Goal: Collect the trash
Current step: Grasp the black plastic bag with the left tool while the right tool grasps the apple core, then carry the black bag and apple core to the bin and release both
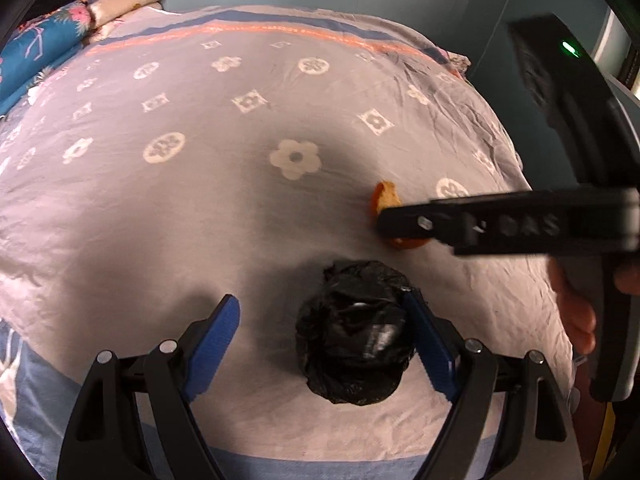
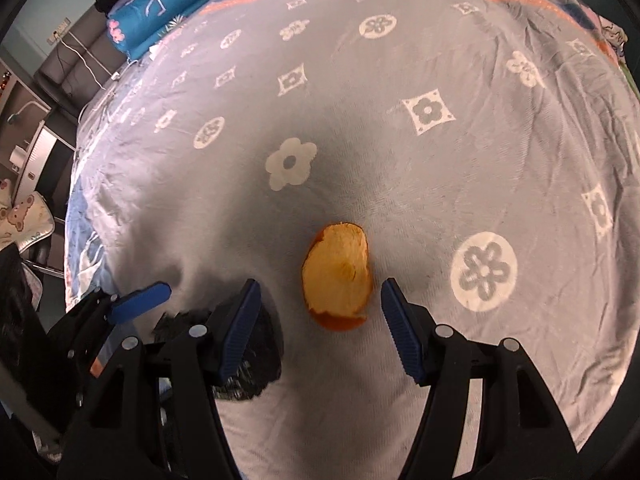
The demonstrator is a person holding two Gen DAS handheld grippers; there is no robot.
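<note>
Orange curved fruit peel (image 2: 338, 276) lies on grey flowered bed cover (image 2: 400, 160), lower centre of right view, between spread jaws of right gripper (image 2: 320, 324), not grasped yet. Left gripper (image 1: 324, 344) released, crumpled black plastic bag (image 1: 356, 332) between its jaws, touching right pad. Nothing collected so far.

Bed (image 1: 168, 216) under a grey flower-print cover filling the frame, orange peel (image 1: 387, 196) right of centre, crumpled black bag (image 1: 354, 332) lower centre, folded blue floral quilt (image 1: 36, 52) and cream pillow (image 1: 128, 0) upper left
</note>
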